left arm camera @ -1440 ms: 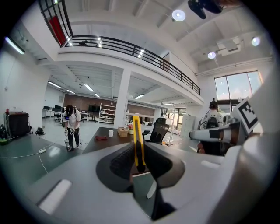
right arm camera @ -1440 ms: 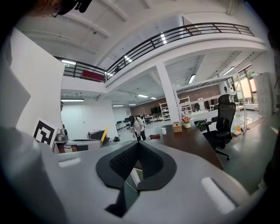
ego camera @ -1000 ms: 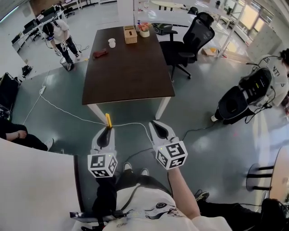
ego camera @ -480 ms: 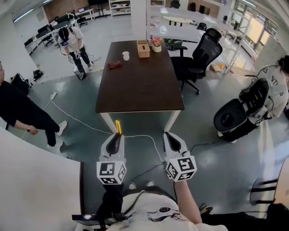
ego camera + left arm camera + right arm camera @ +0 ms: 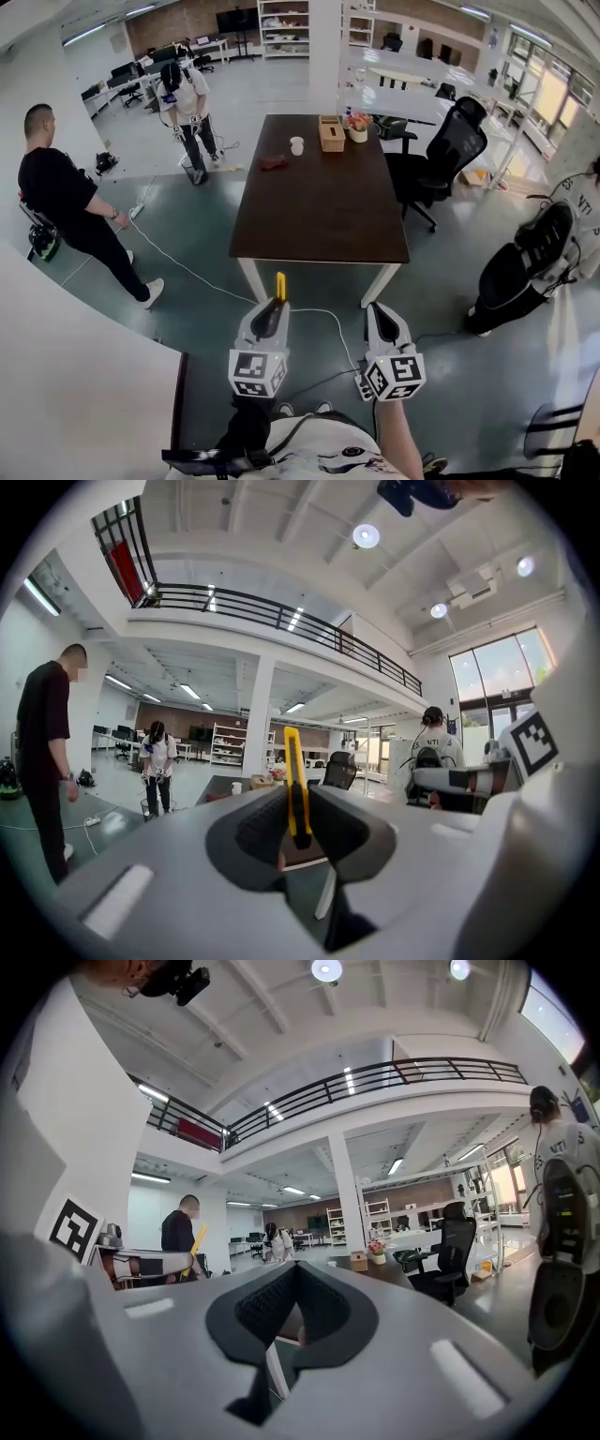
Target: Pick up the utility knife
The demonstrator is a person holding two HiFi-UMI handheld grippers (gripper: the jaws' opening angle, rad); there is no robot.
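left gripper level, jaws clamped on utility knife, right gripper level alongside, jaws together

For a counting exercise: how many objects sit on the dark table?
4, all at its far end: white cup, wooden box, flower pot, reddish item nearer the left edge. None looks hidden.

This is a large open-plan office with a double-height ceiling. A long dark tabletop stands on a polished grey floor, with a black swivel chair at its right edge. Desks with monitors and open shelving line the far end. A railed mezzanine runs overhead, near tall windows.
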